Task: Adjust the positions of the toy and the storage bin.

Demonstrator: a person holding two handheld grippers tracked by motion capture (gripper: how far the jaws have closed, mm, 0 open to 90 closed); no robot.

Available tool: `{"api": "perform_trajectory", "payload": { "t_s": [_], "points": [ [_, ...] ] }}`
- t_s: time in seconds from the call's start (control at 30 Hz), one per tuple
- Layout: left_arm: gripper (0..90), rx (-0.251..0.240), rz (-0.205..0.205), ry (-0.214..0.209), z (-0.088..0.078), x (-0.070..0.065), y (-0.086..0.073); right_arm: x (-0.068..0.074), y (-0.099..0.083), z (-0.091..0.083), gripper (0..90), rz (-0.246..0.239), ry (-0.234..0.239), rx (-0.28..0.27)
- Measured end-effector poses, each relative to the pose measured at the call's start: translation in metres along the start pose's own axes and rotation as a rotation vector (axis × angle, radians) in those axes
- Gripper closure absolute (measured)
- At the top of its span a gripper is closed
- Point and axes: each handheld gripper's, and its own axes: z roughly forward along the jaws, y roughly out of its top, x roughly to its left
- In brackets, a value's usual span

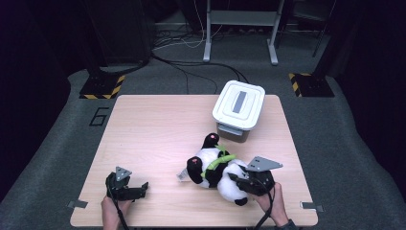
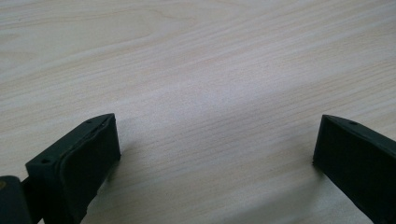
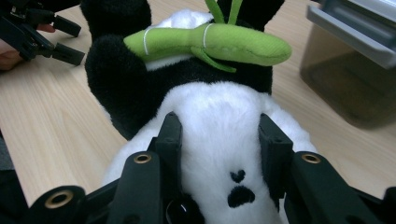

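Panda (image 1: 218, 167) lies in front of the box (image 1: 238, 109), head gripped by right gripper (image 3: 219, 140); body points toward box. Left gripper (image 2: 215, 149) wide, nothing between, well apart.

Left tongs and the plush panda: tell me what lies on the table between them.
Nothing: in the high view, bare wooden table runs from the open left tongs to the plush panda, which the right tongs grip.

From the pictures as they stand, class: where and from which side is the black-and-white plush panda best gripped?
Grip the black-and-white plush panda across its soft white head, coming from the table's near edge, as the right gripper does: the panda lies on its back, head toward the person, and the plush yields between the jaws.
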Motion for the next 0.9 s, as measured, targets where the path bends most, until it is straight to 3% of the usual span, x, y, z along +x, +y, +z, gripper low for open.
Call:
{"api": "perform_trajectory", "payload": {
  "t_s": [0.33,0.6,0.73,0.8,0.83,0.87,0.9],
  "points": [
    [0.3,0.0,0.001,0.0,0.0,0.0,0.0,0.019,0.032,0.05,58.8,-0.056,0.04,0.026],
    [0.3,0.001,0.001,0.0,0.0,0.0,0.0,0.032,0.042,0.079,56.5,-0.085,0.065,0.058],
    [0.3,0.0,0.0,0.0,0.0,0.0,0.0,0.031,0.037,0.089,52.0,-0.076,0.064,0.068],
    [0.3,0.0,0.0,0.0,0.0,0.0,0.0,0.027,0.035,0.088,42.4,-0.057,0.077,0.064],
    [0.3,0.0,0.0,0.0,0.0,0.0,0.0,0.027,0.035,0.088,42.4,-0.057,0.077,0.064],
    [0.3,0.0,0.0,0.0,0.0,0.0,0.0,0.027,0.036,0.086,33.5,-0.059,0.078,0.056],
    [0.3,0.0,0.0,0.0,0.0,0.0,0.0,0.027,0.036,0.086,33.5,-0.059,0.078,0.056]
  ]
}}
